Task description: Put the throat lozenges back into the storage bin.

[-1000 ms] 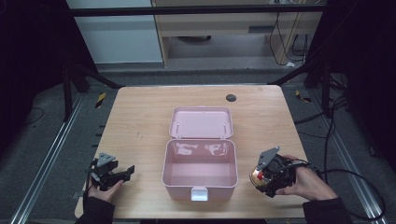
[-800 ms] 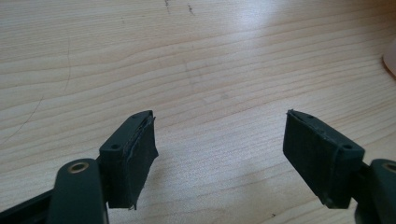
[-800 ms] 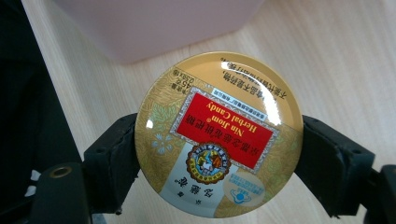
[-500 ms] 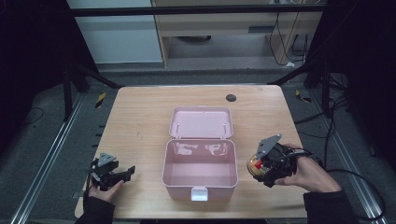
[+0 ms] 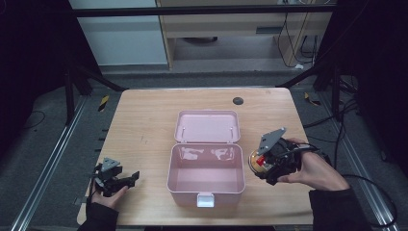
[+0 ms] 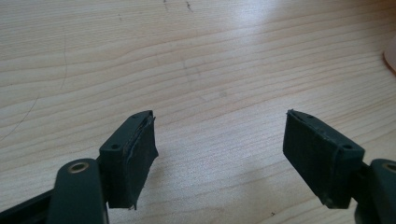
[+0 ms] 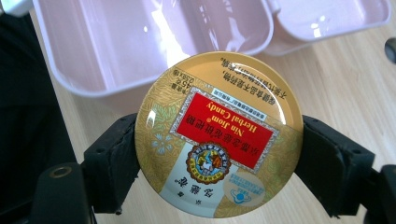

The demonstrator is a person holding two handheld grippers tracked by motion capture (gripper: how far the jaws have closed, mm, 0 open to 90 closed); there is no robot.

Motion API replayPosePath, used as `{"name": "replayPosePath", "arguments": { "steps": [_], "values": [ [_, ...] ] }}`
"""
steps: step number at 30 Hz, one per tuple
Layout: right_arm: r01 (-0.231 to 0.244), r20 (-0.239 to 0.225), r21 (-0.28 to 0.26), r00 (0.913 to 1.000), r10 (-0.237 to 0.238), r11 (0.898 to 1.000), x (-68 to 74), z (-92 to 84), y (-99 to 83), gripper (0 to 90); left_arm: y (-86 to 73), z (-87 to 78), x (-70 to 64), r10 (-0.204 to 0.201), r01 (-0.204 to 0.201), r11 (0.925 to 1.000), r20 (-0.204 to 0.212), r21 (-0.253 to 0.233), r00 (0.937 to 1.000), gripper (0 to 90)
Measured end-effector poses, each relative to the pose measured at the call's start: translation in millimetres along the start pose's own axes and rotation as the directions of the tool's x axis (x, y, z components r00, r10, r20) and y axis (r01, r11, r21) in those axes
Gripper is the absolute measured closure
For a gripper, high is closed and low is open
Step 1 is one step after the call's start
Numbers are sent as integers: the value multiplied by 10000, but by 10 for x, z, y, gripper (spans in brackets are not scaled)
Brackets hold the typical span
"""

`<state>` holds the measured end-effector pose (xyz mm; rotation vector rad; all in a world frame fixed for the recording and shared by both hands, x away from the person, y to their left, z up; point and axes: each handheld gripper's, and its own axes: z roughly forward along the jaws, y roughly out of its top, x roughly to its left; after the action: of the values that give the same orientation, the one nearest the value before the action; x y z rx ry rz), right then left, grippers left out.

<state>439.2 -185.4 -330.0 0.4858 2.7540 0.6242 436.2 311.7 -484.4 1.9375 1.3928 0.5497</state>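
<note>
High view: open pink box (image 5: 205, 169) empty, candy tin (image 5: 256, 162) beside it.

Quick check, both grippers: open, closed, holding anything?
Left gripper: open, nothing between its jaws, low over the table.
Right gripper: closed on the round candy tin, beside the open pink box.

We see a light wooden table (image 5: 144, 120) bearing an open pink box (image 5: 206, 166) at its centre and a small dark disc (image 5: 237, 100) near its far edge.
</note>
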Motion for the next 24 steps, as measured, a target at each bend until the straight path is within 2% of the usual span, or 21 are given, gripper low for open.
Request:
{"name": "replayPosePath", "arguments": {
  "steps": [12,24],
  "values": [
    [306,-235,-186,9992,-310,9994,13,21,283,206,0,4,4,19,-19,10000,14,28,10000,252],
    [582,-620,-149,9963,-590,9982,37,185,523,206,3,6,0,-6,6,10000,28,3,10000,252]
  ]
}}
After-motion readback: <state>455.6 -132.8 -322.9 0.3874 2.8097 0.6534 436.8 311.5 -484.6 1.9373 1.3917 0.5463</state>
